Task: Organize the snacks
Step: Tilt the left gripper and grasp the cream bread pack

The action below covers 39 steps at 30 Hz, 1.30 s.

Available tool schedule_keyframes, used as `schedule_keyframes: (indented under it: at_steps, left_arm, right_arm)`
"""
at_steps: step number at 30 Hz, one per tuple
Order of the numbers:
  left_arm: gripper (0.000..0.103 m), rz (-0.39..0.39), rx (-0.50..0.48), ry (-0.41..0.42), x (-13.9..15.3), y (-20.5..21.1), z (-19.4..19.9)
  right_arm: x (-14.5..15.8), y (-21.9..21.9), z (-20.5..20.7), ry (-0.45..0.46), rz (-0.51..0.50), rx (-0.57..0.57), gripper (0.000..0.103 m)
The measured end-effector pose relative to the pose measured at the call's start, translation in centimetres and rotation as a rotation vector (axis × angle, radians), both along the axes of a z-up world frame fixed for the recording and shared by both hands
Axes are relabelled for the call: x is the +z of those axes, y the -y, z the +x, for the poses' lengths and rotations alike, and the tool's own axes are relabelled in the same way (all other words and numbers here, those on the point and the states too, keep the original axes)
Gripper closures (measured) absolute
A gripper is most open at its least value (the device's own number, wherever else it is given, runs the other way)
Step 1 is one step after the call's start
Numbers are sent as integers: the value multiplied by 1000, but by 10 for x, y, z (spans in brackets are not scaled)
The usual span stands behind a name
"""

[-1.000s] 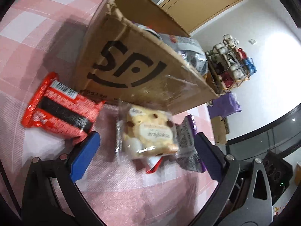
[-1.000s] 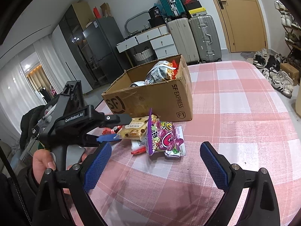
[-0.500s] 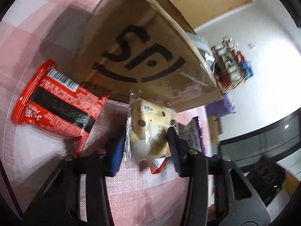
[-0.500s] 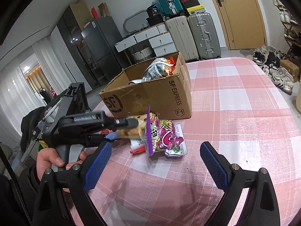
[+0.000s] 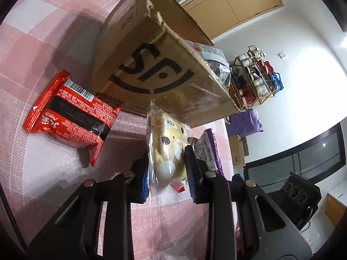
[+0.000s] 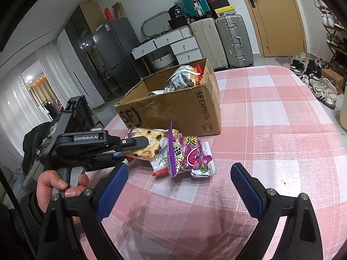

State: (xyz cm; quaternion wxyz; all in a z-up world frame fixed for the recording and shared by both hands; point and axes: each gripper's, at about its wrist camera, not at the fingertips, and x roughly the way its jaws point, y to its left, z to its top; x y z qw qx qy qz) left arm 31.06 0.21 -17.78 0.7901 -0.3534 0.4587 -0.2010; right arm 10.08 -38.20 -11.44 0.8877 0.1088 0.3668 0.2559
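Observation:
A clear-wrapped chocolate-chip cookie packet (image 5: 167, 149) (image 6: 149, 145) stands on edge between the blue pads of my left gripper (image 5: 168, 169) (image 6: 141, 143). The jaws are closing and both pads press on it. Just behind it is the open cardboard SF box (image 5: 156, 65) (image 6: 173, 108), with several snack bags inside. A red noodle packet (image 5: 71, 112) lies to the left of the box. A purple candy bag (image 6: 186, 151) (image 5: 208, 149) lies to the right of the cookies. My right gripper (image 6: 179, 166) hangs open over the tablecloth, nothing between its fingers.
The pink checked tablecloth (image 6: 271, 130) covers the table. A person's hand (image 6: 58, 184) grips the left tool's handle. A small white-and-red packet (image 6: 160, 164) lies under the candy bag. Suitcases (image 6: 223, 41), a fridge (image 6: 115, 52) and a shoe rack (image 5: 256, 80) stand beyond the table.
My left jaws went from wide apart to pressed on the cookie packet, and the packet tipped up on edge, closer to the box. The right gripper stayed put.

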Motion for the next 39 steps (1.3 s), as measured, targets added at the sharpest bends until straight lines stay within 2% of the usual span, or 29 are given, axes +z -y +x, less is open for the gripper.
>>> schedule_keyframes:
  at_steps: [6, 12, 14, 19, 20, 21, 22, 28, 39]
  left_arm:
    - [79, 3, 4, 13, 14, -2, -7]
    - [79, 15, 17, 1, 16, -4, -17]
    - [79, 29, 15, -4, 17, -12, -36]
    - [80, 66, 20, 11, 16, -10, -39]
    - [80, 63, 19, 10, 16, -12, -41]
    - [86, 54, 18, 11, 18, -13, -41]
    - [87, 51, 12, 12, 19, -16, -44]
    - [88, 35, 0, 8, 7, -23, -52]
    - [91, 29, -12, 24, 10, -38, -65]
  right_arm:
    - [-2, -2, 3, -8, -4, -1, 6]
    - [-3, -4, 4, -8, -10, 6, 6]
    - [-3, -5, 5, -10, -10, 7, 6]
    - [-5, -8, 4, -14, -12, 9, 6]
    - [-5, -8, 4, -14, -12, 9, 6]
    - [-5, -8, 4, -14, -11, 10, 6]
    - [-5, -8, 4, -14, -10, 12, 6]
    - [-4, -13, 4, -10, -17, 18, 6]
    - [-2, -15, 6, -5, -27, 15, 6]
